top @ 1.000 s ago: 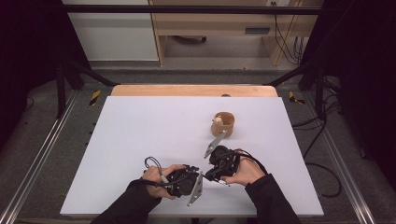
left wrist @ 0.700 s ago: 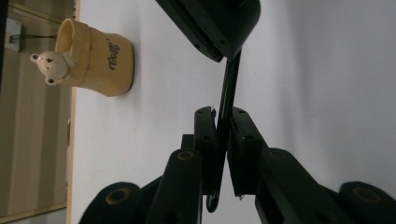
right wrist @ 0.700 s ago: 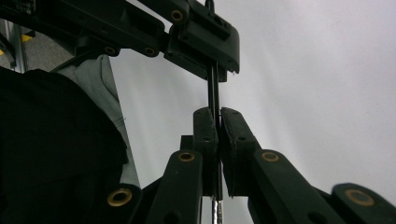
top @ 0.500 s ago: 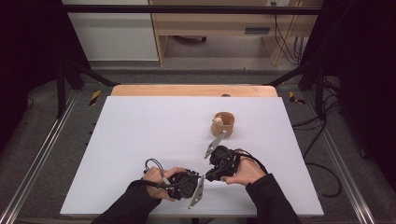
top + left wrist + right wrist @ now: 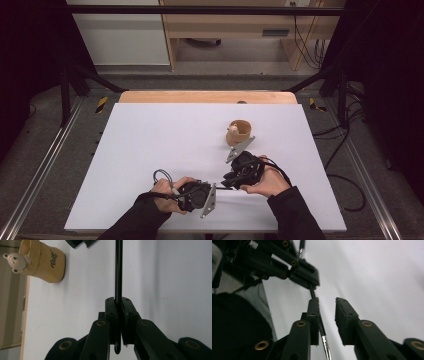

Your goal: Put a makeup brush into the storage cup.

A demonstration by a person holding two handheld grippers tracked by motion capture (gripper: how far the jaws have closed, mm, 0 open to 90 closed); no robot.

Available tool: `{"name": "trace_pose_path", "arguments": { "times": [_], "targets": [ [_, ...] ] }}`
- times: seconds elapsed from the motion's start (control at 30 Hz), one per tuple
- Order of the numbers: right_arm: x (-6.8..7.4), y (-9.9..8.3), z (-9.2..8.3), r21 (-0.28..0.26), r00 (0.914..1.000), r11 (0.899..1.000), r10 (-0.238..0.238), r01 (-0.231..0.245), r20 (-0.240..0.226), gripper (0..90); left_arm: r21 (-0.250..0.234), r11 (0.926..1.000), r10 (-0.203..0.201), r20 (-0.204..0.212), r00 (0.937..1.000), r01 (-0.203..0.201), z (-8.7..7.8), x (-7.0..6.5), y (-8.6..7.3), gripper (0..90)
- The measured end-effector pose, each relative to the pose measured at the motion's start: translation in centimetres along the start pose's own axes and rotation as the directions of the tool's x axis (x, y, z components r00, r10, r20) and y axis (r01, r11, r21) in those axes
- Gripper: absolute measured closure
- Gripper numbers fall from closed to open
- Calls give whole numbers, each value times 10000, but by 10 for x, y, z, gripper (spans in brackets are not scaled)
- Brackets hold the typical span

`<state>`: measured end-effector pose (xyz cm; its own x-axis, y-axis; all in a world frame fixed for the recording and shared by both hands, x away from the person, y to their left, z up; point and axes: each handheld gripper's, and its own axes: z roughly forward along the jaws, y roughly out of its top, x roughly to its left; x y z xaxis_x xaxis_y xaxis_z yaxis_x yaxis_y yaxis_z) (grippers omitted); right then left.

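Observation:
A thin black stick (image 5: 119,270) runs straight out from my left gripper (image 5: 119,302), whose pads are shut on it. In the high view that gripper (image 5: 220,188) lies at the front of the white table (image 5: 150,140) and points right. My right gripper (image 5: 228,181) meets it tip to tip. Its jaws have just been opening. In the right gripper view the stick (image 5: 322,332) lies along one pad (image 5: 313,312) of the right gripper (image 5: 327,302), and a gap separates it from the other pad. A tan cup with a small bear figure (image 5: 239,131) stands beyond them.
The cup (image 5: 42,262) sits just behind the right gripper's grey plate (image 5: 239,149). A wooden strip (image 5: 207,97) borders the table's far edge. Metal rails (image 5: 45,165) run along both sides, and cables (image 5: 345,175) trail on the floor at the right.

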<state>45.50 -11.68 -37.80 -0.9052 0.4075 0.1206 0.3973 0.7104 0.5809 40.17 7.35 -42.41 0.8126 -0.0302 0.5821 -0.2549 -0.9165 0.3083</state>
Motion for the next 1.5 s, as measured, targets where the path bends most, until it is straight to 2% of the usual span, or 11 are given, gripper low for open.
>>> {"name": "trace_pose_path", "arguments": {
  "times": [0.27,0.4,0.57,0.77,0.8,0.93,1.2,1.37,1.4,1.43,1.5],
  "targets": [
    [-6,-8,-22,-1485,9916,9867,819,-665,1006,527,121,9933,-1146,44,9934,1145,-1,8,-6,850],
    [-9,-14,-29,-2078,9824,9750,1111,-785,1500,456,163,9835,-1804,39,9836,1804,-1,11,-10,850],
    [-12,-21,-34,-2668,9689,9590,1514,-960,1956,355,185,9665,-2562,43,9666,2561,-1,12,-14,850],
    [-13,-28,-38,-3252,9540,9398,1876,-1051,2338,275,-43,9361,-3517,11,9361,3517,-4,15,-19,850],
    [-13,-29,-39,-3347,9509,9362,1947,-1070,2407,259,-131,9263,-3766,-4,9264,3765,-4,15,-20,850],
    [-14,-35,-39,-3579,9407,9249,2277,-1282,2515,214,-270,8989,-4375,-11,8992,4373,-4,16,-24,850],
    [-14,-46,-39,-4237,9206,8924,2865,-1555,2654,193,-526,8485,-5272,12,8498,5265,-3,16,-28,850],
    [-13,-52,-36,-4250,9183,8916,2897,-1564,2698,186,-677,8204,-5683,125,8227,5677,-3,15,-28,850],
    [-12,-52,-34,-4263,9196,8899,2931,-1624,2614,186,-779,8096,-5826,140,8127,5817,-3,14,-28,850],
    [-12,-53,-33,-4280,9217,8887,2931,-1646,2541,181,-755,8077,-5852,170,8107,5847,-3,14,-29,850],
    [-10,-55,-31,-4360,9216,8819,3057,-1793,2392,173,-776,7964,-6003,188,7996,5998,-3,14,-29,850]
  ]
}}
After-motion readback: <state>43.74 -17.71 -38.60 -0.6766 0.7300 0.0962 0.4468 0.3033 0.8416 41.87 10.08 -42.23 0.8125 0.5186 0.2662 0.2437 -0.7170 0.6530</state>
